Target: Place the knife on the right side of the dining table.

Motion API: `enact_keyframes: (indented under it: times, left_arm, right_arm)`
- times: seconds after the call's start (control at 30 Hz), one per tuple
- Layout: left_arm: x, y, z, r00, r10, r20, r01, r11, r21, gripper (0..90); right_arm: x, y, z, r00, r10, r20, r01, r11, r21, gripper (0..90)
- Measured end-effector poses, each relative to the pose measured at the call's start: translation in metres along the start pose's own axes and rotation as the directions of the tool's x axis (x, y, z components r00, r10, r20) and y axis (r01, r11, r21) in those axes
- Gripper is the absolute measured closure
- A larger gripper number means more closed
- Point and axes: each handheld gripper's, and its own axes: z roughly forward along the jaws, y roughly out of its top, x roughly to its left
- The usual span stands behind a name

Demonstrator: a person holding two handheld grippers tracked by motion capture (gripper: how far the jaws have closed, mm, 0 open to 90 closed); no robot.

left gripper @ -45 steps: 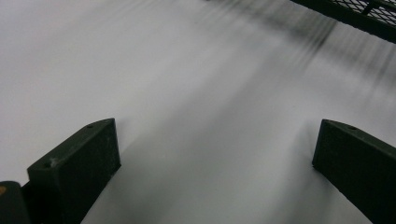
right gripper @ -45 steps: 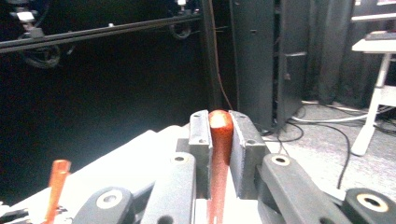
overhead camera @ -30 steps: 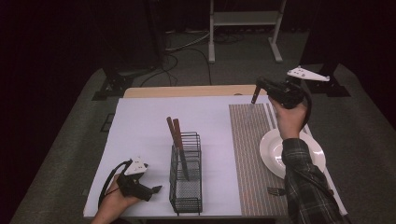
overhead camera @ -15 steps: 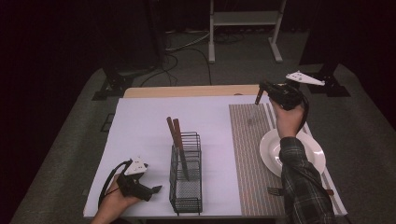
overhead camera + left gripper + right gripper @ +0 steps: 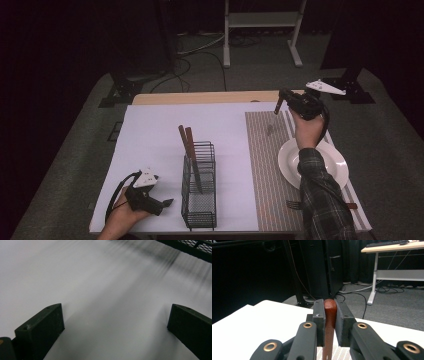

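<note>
The wooden-handled utensil (image 5: 329, 315) hangs upright, clamped in my right tongs (image 5: 285, 100); left tongs (image 5: 165, 203) (gaping, empty) rest on the desk (image 5: 150, 135).

Two grippers: the left gripper (image 5: 167, 202) at seven o'clock and the right gripper (image 5: 278, 104) at two. One wire basket (image 5: 199, 192), two brown handles (image 5: 186, 140) inside (a third handle (image 5: 329, 315) rides between the right jaws). One white plate (image 5: 287, 162), one striped mat (image 5: 265, 165), one fork (image 5: 294, 204).

floor: grey carpet (image 5: 75, 145), black cables (image 5: 200, 55) trailing across it
background: white desk frame (image 5: 260, 30), dark stand base (image 5: 120, 92)
</note>
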Motion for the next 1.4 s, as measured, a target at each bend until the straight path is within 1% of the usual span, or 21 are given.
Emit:
enact_keyframes:
  times: [0.27,0.53,0.83,1.0,1.2,1.4]
  left_arm:
    - [0.000,0.000,0.000,1.0000,0.000,0.000,0.000,1.0000,0.000,0.0]
    - [0.000,0.000,0.000,1.0000,0.000,0.000,0.000,1.0000,0.000,0.0]
    - [0.000,0.000,0.000,1.0000,0.001,0.000,-0.001,1.0000,0.000,0.0]
    - [0.000,0.000,0.000,1.0000,0.001,0.000,-0.001,1.0000,0.000,0.0]
    - [0.000,0.000,0.000,1.0000,0.000,0.000,0.000,1.0000,0.000,0.0]
    - [0.000,0.000,0.000,1.0000,0.001,0.001,-0.001,1.0000,0.001,0.0]
  right_arm:
    - [-0.005,-0.002,-0.005,0.9999,0.014,0.009,-0.014,0.9999,-0.006,79.1]
    - [-0.012,-0.003,-0.013,0.9995,0.012,0.031,-0.012,0.9999,-0.001,77.5]
    - [-0.020,-0.007,-0.022,0.9976,-0.004,0.070,0.003,0.9999,0.011,74.5]
    - [-0.025,-0.009,-0.028,0.9955,-0.021,0.093,0.018,0.9994,0.028,72.5]
    - [-0.030,-0.011,-0.032,0.9940,-0.033,0.104,0.030,0.9989,0.037,70.6]
    - [-0.034,-0.015,-0.035,0.9931,-0.038,0.111,0.033,0.9983,0.049,65.3]
